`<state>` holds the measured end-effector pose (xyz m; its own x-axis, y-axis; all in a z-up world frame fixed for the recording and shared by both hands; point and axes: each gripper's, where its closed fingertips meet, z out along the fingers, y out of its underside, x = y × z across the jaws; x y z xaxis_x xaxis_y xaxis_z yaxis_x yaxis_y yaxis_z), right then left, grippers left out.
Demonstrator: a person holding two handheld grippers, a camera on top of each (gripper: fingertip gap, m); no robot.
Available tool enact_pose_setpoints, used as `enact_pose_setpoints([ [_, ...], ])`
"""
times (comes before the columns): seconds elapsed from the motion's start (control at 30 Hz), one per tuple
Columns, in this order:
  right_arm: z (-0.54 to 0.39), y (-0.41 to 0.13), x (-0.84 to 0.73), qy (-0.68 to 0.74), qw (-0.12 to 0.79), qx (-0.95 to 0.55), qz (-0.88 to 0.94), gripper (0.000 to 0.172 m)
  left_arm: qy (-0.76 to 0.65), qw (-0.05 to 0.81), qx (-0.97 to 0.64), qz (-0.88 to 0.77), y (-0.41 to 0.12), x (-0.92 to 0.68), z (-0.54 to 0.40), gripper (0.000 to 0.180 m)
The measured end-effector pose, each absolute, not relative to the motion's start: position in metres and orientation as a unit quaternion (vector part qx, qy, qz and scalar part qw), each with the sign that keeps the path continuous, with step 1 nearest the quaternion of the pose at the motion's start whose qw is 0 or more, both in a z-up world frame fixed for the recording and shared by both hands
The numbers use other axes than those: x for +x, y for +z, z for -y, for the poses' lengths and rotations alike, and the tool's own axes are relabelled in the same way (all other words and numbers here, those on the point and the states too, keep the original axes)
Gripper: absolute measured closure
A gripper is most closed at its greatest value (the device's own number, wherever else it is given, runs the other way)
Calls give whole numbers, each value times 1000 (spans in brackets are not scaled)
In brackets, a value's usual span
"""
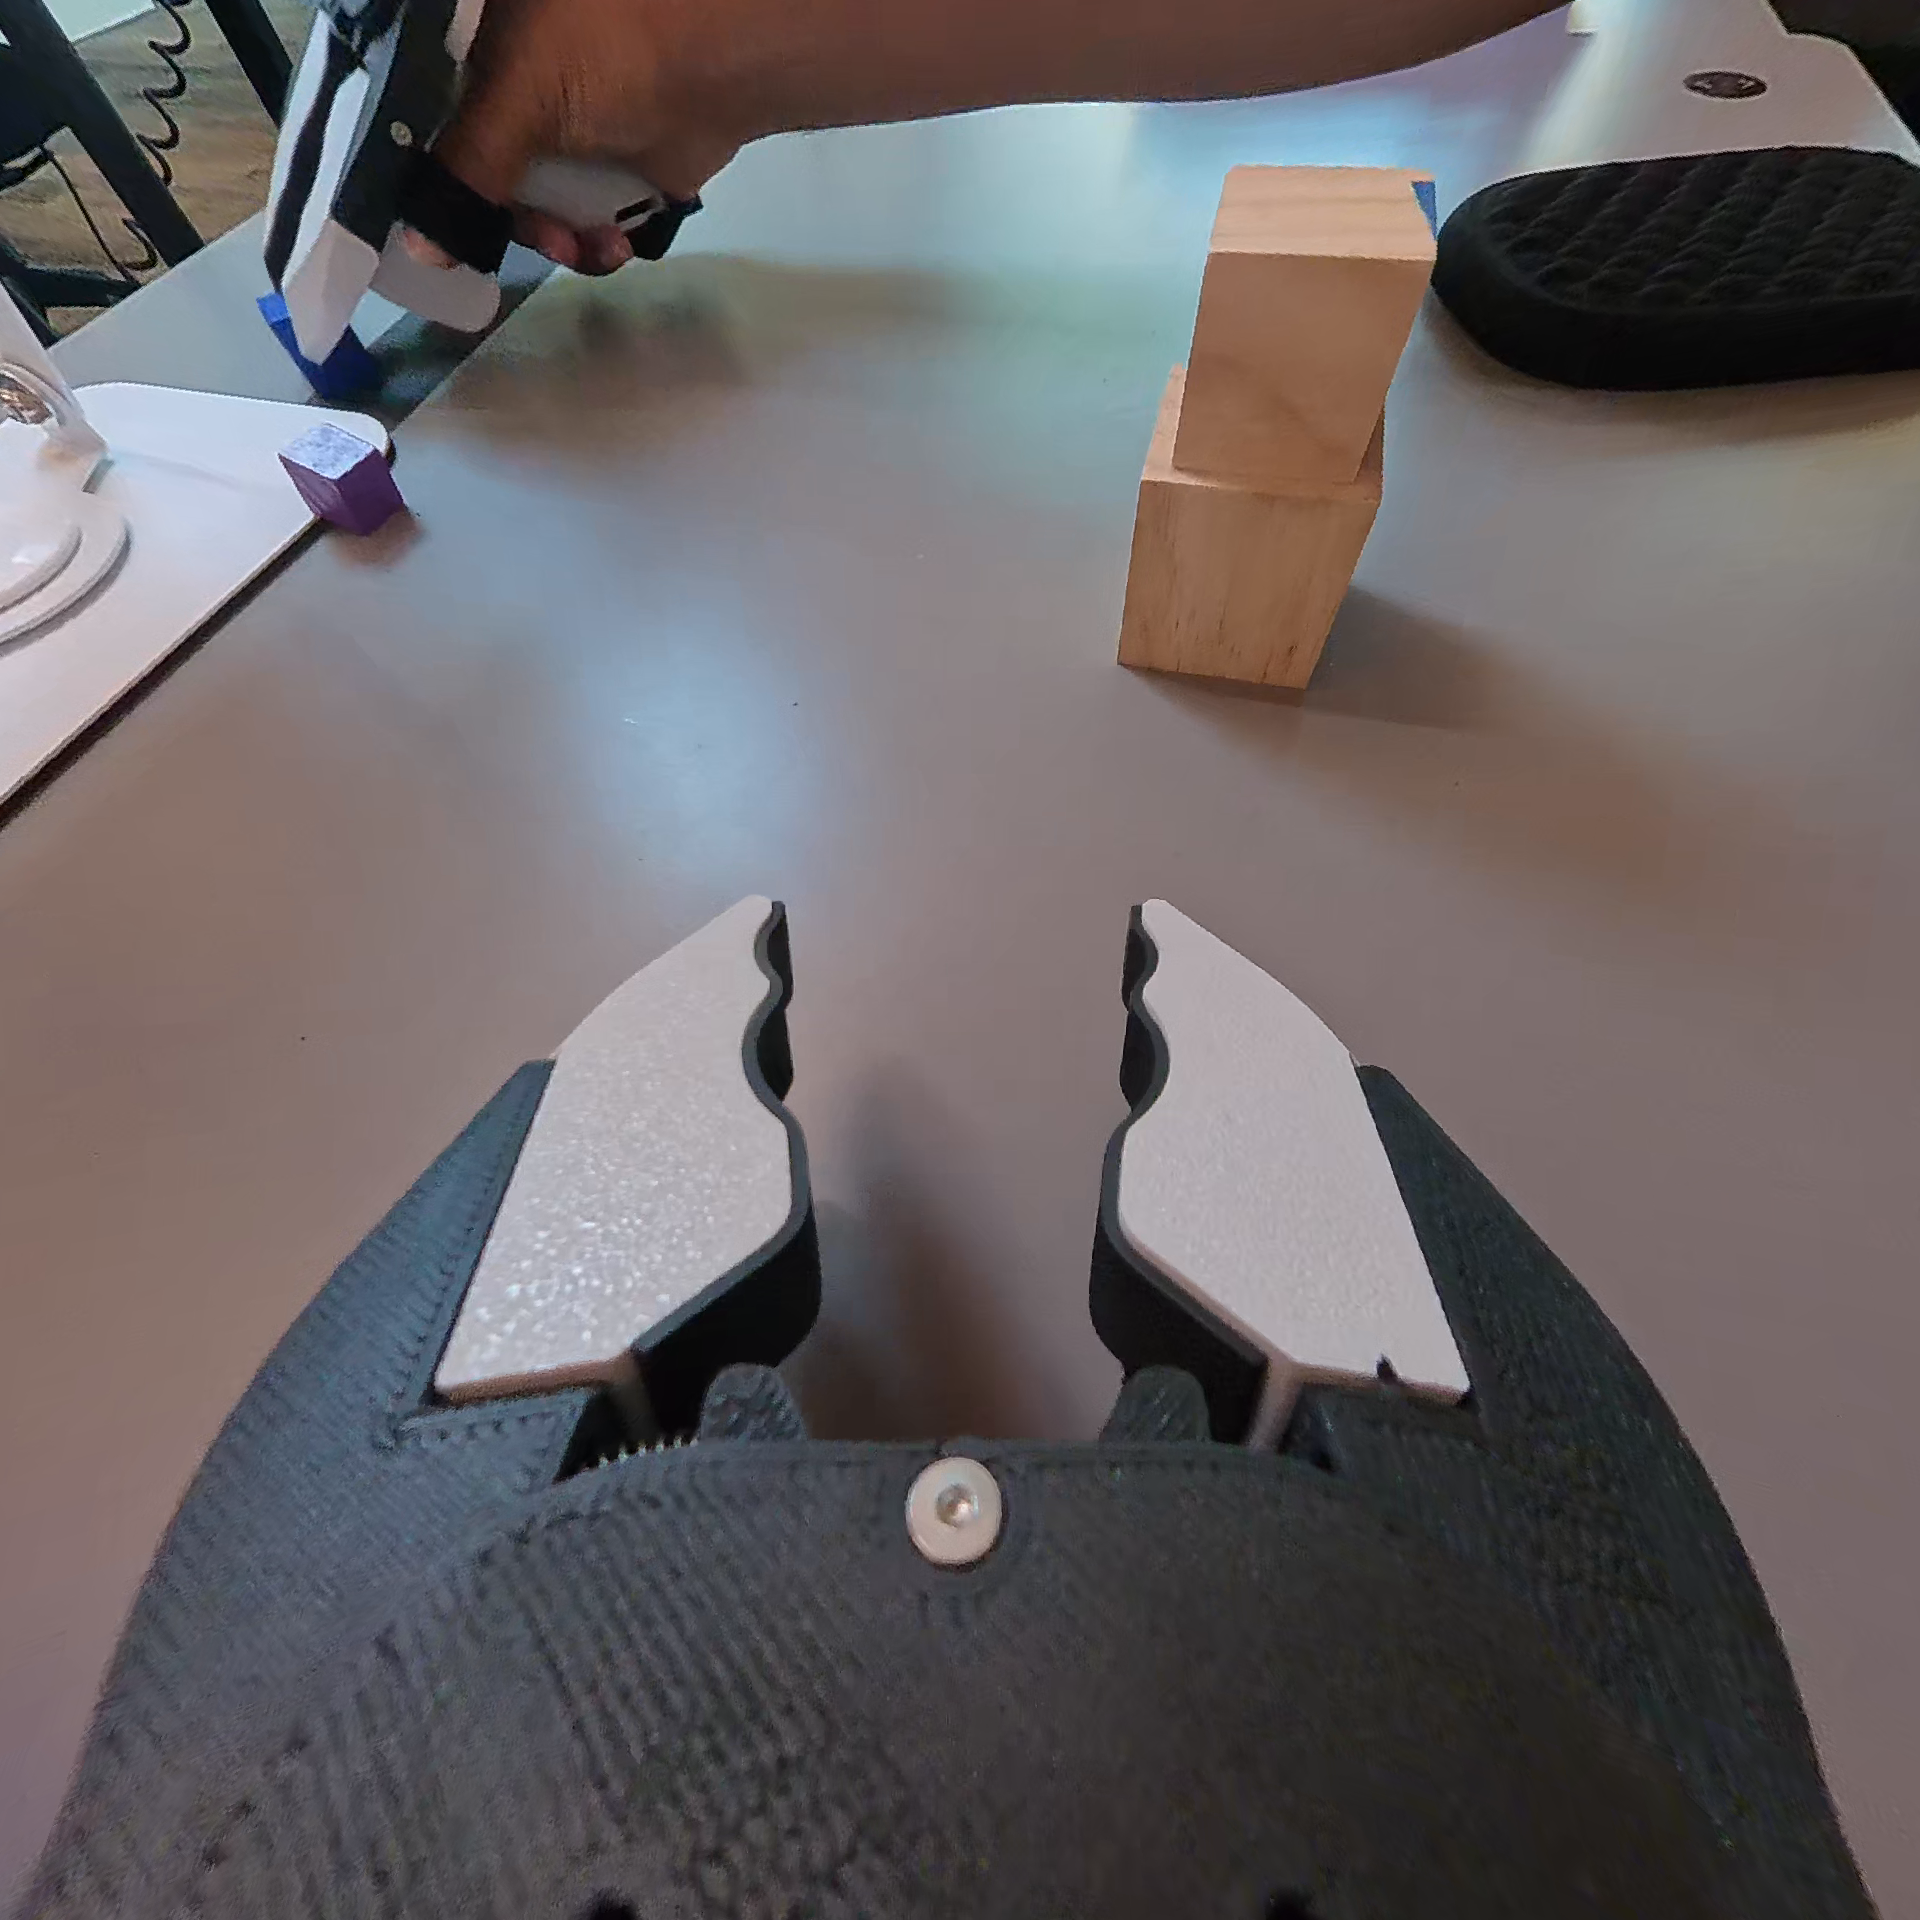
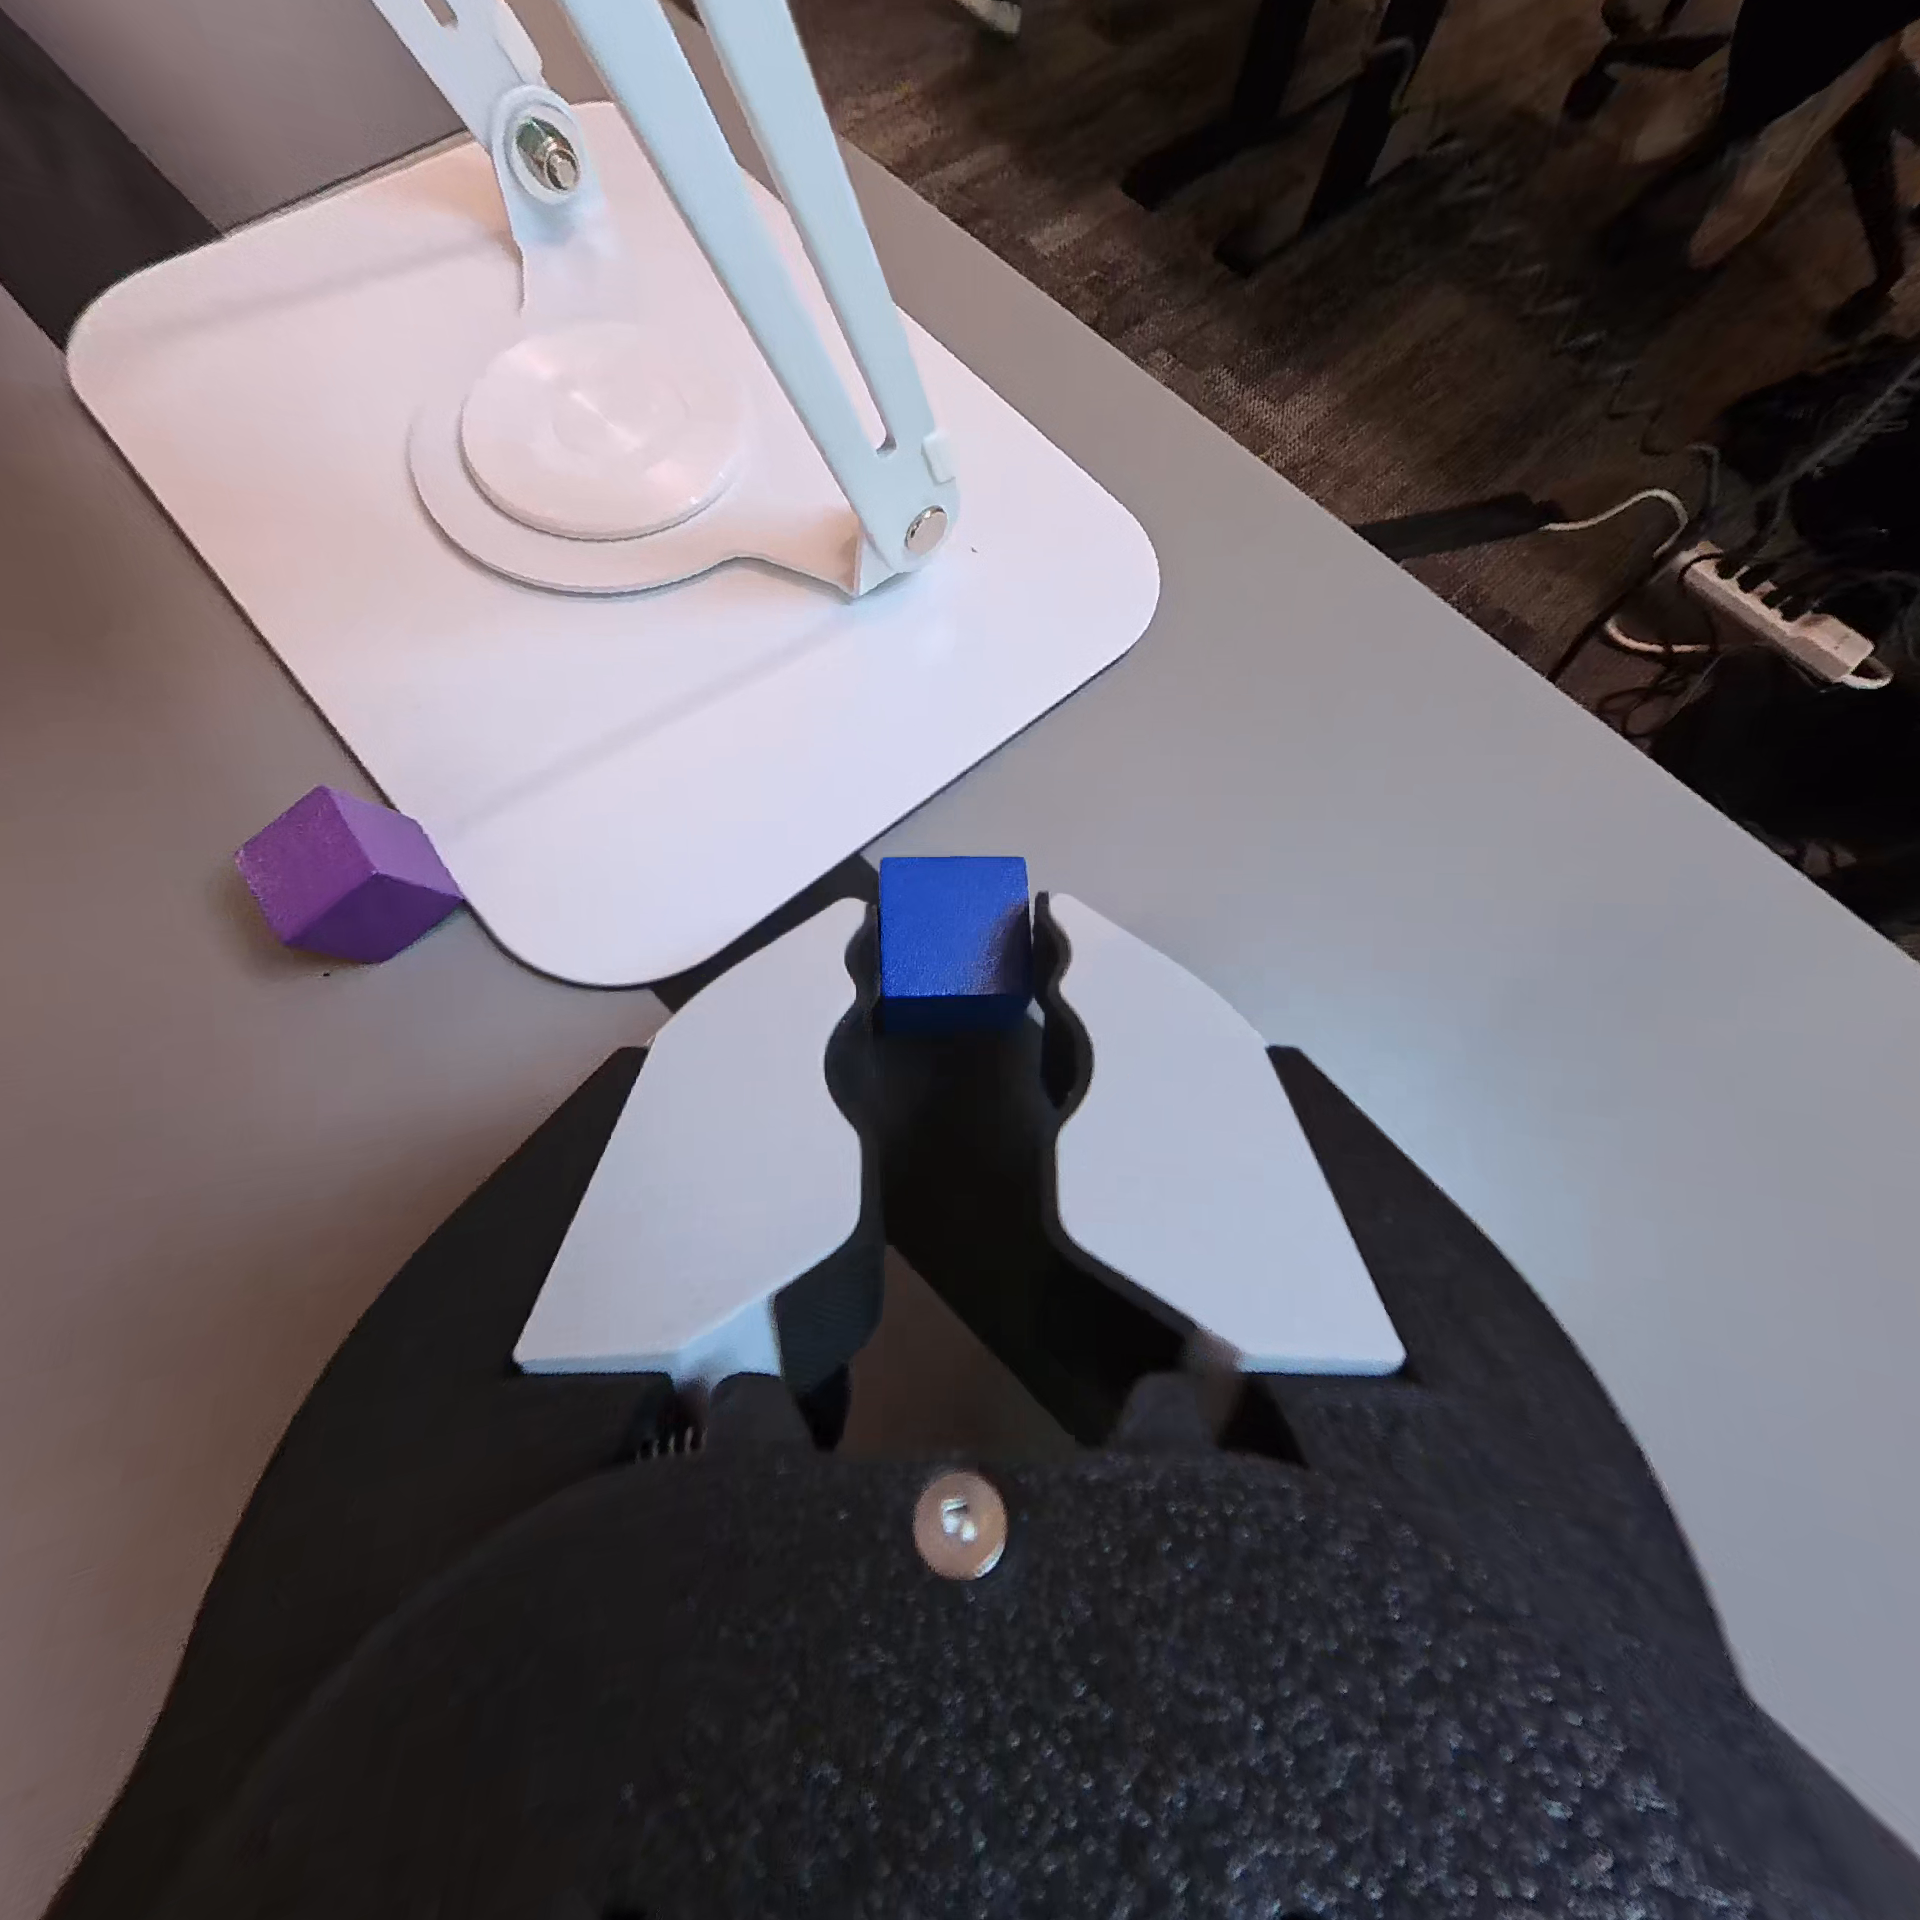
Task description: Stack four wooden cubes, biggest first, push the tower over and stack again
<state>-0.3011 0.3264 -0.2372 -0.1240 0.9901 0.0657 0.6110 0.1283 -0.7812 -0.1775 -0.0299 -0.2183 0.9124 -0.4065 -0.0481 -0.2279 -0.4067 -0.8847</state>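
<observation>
Cubes sit in three spots on the grey table. Nearest in the left wrist view, the left gripper hangs above bare tabletop with its jaws wide apart and nothing between them. Beyond it and to the right stand two plain wooden cubes: the big cube rests on the table, and the second cube sits on top of it, turned and tilted so its edges do not line up with those below. Behind that pair lies a black mesh pad.

To the left, a purple cube lies on the table touching the edge of a white stand base. Farther back, a hand holds the right gripper with its tips down at the table's far edge.

In the right wrist view, the right gripper has its jaws narrowed around a blue cube; the black pads lie against its two sides. The cube sits just off a corner of the base. An arm rises from a round disc on that base. Past the table edge, a power strip lies on dark carpet.

No container is in view, and no writing can be read on any cube.
</observation>
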Motion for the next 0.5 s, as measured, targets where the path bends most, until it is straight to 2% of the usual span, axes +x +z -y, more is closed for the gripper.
enact_pose_setpoints([
  [0.23, -310, -201, -249, 377, 311, -569, 662, 144, -84, 518, -830, -191, -214, -177, 30, 119],
  [0.5, -184, -138, -144, 424, 260, -431, 753, 144, -83, 518, -826, -204, -212, -168, 29, 119],
])
